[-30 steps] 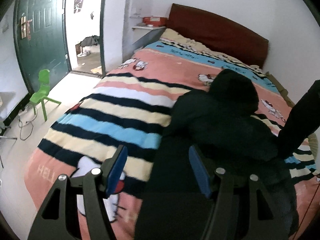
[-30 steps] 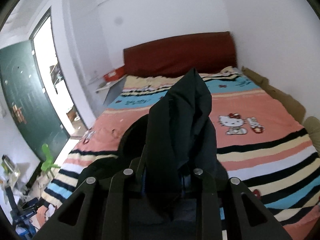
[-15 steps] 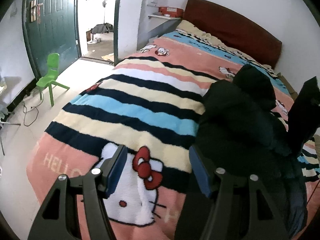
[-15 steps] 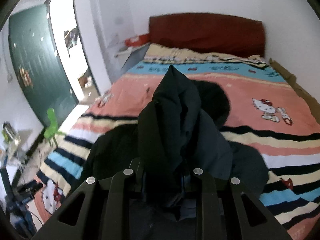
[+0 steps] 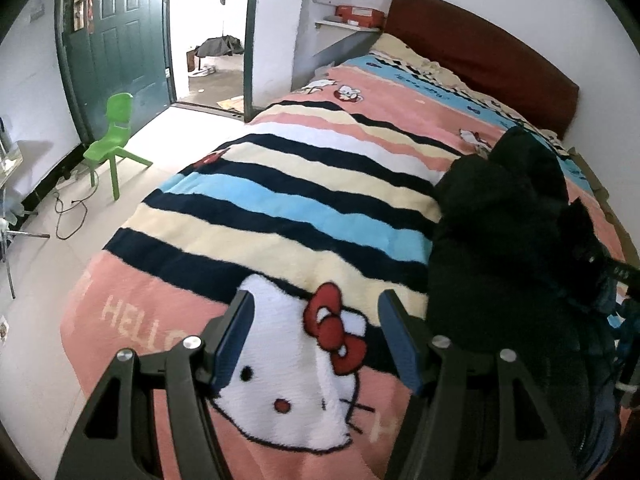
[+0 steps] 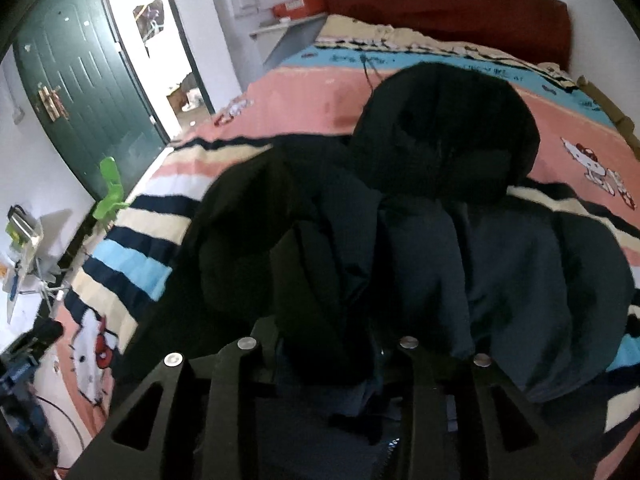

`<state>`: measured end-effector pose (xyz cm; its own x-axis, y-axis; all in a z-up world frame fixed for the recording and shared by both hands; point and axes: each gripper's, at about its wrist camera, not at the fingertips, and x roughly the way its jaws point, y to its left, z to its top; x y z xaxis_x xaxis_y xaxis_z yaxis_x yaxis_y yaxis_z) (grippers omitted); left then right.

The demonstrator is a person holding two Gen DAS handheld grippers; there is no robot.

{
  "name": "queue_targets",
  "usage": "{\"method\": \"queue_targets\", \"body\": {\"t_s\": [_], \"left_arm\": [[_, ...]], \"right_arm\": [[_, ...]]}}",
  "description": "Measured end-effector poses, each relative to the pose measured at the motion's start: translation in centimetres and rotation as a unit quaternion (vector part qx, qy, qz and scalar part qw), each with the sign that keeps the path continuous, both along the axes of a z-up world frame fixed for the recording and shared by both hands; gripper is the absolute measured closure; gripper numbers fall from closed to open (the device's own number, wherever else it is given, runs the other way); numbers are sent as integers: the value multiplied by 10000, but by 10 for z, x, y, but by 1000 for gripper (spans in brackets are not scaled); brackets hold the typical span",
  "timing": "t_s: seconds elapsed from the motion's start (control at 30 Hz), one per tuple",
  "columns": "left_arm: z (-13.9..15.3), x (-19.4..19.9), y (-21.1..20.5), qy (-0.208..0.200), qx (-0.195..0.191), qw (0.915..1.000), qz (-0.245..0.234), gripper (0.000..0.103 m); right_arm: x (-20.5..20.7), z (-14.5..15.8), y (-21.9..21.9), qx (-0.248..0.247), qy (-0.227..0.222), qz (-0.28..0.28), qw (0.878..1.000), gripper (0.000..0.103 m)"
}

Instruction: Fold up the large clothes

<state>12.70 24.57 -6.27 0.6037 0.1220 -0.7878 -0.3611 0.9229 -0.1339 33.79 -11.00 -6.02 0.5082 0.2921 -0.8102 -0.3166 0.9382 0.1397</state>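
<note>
The right gripper (image 6: 332, 344) is clamped on a bunched fold of the black hooded jacket (image 6: 420, 208), probably so that side can be carried across the rest, which lies heaped on the right half of the striped Hello Kitty blanket (image 5: 280, 208) with its hood towards the far red headboard (image 5: 480, 52). The left gripper (image 5: 316, 340) hangs empty, jaws wide apart, low over the blanket's near end just left of the jacket, angled down towards the cat print.

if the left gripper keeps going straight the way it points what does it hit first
Most likely the blanket, at its Hello Kitty face between the open left gripper fingers. The black jacket lies off to the right.
</note>
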Motion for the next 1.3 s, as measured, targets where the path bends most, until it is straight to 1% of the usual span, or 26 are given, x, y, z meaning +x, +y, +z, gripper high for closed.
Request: {"method": "queue_targets", "body": {"t_s": [0.03,0.07,0.1,0.17,0.27,0.47,0.57,0.7,0.77,0.83,0.93,1.0,1.07,1.2,1.27,1.3], "left_arm": [[1,-1,1,4,10,10000,8,41],[2,-2,1,5,30,10000,17,41],[3,-2,1,4,45,10000,19,41],[8,-4,-2,-10,70,10000,7,41],[16,-7,-8,-46,112,9999,-30,41],[41,-15,-32,-264,270,9991,-207,41],[55,-12,-55,-385,396,9975,-435,41],[68,3,-92,-409,491,9950,-767,41],[74,17,-116,-372,500,9937,-930,41],[79,30,-134,-393,419,9926,-1070,41],[86,57,-169,-465,349,9897,-1309,41],[90,80,-196,-497,344,9860,-1552,41],[91,100,-221,-505,421,9827,-1732,41],[83,139,-270,-457,547,9754,-2086,41],[72,161,-293,-416,548,9720,-2245,41],[67,166,-298,-403,543,9714,-2275,41]], "right_arm": [[0,-5,3,-69,22,14,10000,65],[0,-9,5,-105,46,36,9999,60],[0,-13,7,-131,79,47,9999,52],[-1,-16,10,-76,138,113,9998,42],[-8,-14,18,-234,62,266,9994,37],[-27,6,7,-22,-98,353,9993,36],[-36,21,-17,65,-222,246,9994,36],[-48,35,-61,83,-382,-13,9992,36],[-53,42,-91,100,-461,-210,9987,36],[-56,47,-119,101,-531,-395,9978,36],[-59,53,-157,-7,-648,-635,9959,34],[-56,56,-183,-93,-707,-795,9943,32],[-50,58,-205,-130,-749,-939,9927,32],[-29,57,-238,-138,-819,-1155,9898,32],[-17,52,-246,-136,-833,-1190,9893,32],[-10,49,-249,-151,-836,-1187,9893,32]]}}
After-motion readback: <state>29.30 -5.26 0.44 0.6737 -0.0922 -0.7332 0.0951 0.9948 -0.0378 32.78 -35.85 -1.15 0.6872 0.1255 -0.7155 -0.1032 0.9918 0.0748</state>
